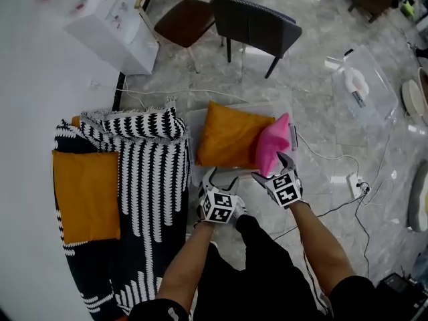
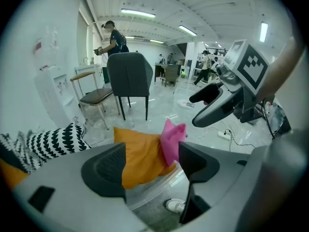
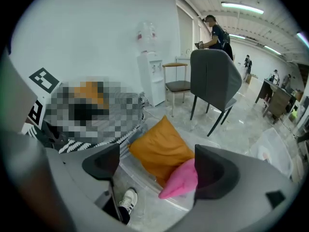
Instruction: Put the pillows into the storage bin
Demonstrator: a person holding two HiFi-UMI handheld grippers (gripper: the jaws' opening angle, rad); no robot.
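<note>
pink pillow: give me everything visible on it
The pink pillow is bright pink, soft-looking cloth, creased, with one pointed corner sticking up. It sits tilted on edge at the right end of the clear bin, leaning against and partly overlapping the orange pillow that fills the rest of it. Its lower end hangs near or over the bin's near rim. The right gripper is open just beside that end; whether it touches the pillow cannot be told.

Matt cloth for orange pillow and pink pillow, clear plastic storage bin, glossy floor, perhaps marble
</note>
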